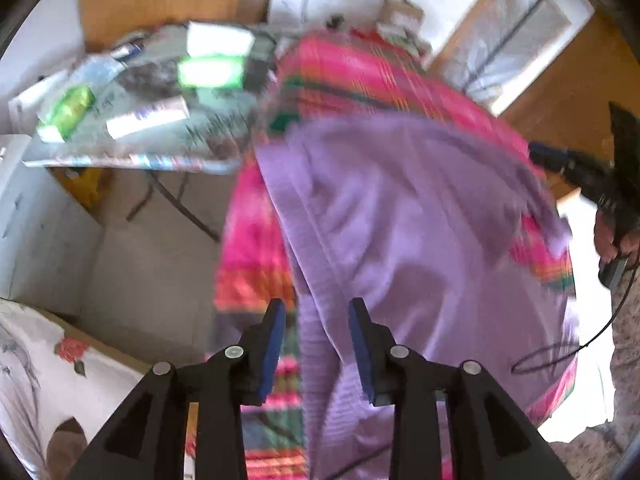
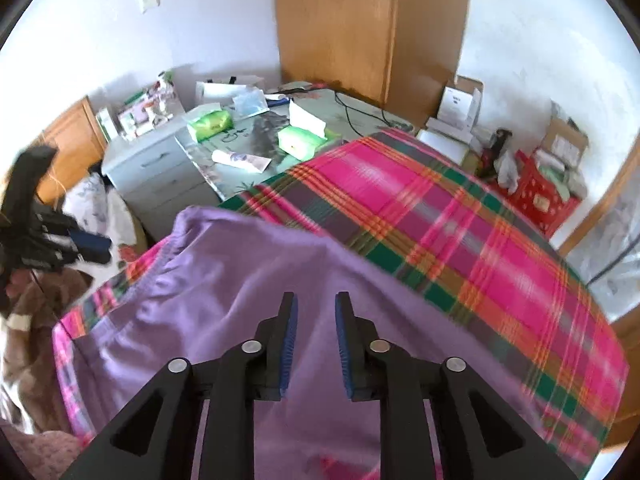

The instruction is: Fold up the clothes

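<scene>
A lilac garment point(image 1: 420, 216) lies spread on a bed with a pink, green and orange plaid cover point(image 1: 360, 76). My left gripper point(image 1: 317, 308) hangs above the garment's left part, jaws open, nothing between the blue pads. The right wrist view shows the same garment point(image 2: 256, 280) on the plaid cover point(image 2: 460, 216), and my right gripper point(image 2: 316, 300) is above it, open and empty. The right gripper also shows at the right edge of the left wrist view point(image 1: 560, 160), held by a hand. The left gripper appears at the left edge of the right wrist view point(image 2: 86, 246).
A table point(image 2: 256, 136) with tissue packs, a tube and papers stands beyond the bed's far end. A white drawer unit point(image 2: 156, 168) is beside it, a wooden wardrobe point(image 2: 360, 28) behind. Boxes and a red crate point(image 2: 540, 196) crowd the far right. Bedding lies at left point(image 2: 36, 320).
</scene>
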`<state>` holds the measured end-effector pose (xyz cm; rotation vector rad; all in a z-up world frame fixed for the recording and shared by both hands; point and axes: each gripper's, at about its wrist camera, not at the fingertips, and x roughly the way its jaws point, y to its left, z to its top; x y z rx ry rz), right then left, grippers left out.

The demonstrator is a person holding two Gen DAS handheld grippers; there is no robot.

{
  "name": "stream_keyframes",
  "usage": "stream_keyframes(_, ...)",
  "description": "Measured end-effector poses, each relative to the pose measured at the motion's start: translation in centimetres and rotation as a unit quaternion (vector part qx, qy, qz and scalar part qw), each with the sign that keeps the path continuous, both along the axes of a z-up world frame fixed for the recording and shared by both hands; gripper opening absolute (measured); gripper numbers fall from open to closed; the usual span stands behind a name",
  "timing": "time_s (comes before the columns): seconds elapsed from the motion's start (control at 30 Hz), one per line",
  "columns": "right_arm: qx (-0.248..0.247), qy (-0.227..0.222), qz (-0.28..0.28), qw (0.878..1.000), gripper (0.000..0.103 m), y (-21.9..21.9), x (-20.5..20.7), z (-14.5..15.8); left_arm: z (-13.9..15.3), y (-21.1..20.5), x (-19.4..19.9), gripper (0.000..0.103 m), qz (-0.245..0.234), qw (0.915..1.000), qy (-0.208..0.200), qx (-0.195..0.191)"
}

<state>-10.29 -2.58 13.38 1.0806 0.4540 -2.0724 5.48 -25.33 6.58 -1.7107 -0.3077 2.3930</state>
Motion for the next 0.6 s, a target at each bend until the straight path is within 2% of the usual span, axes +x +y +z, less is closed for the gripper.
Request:
stream_keyframes(0.13, -0.008, -0.023, -0.027, 0.999, 0.023, 3.4, 2.5, -1.3, -2.3, 1.5, 1.3, 0.033, -0.009, 0.9996, -0.027, 0.009)
stream_keyframes(0.2, -0.009, -0.029, -0.043, 0.999, 0.023, 4.9, 3.2, -1.9, -3.5, 1.5, 1.6, 0.034, 0.004, 0.9988, -0.049, 0.006)
stream_keyframes(0.33, -0.022, -0.047, -0.077, 0.996, 0.023, 7.9, 4.3, -2.8, -3.3, 1.8, 2.4, 0.034, 0.012, 0.9991, -0.038, 0.014)
stream_keyframes(0.5, -0.047, -0.065, -0.115, 0.990, 0.024, 10.8, 4.7, -3.3, -3.2, 2.6, 3.0, 0.034, 0.019, 0.9993, -0.031, -0.011)
stream_keyframes(0.6, -0.053, -0.068, -0.116, 0.989, 0.024, 11.2, 5.2, -3.6, -3.0, 2.8, 3.1, 0.026, 0.020, 0.9993, -0.028, -0.018)
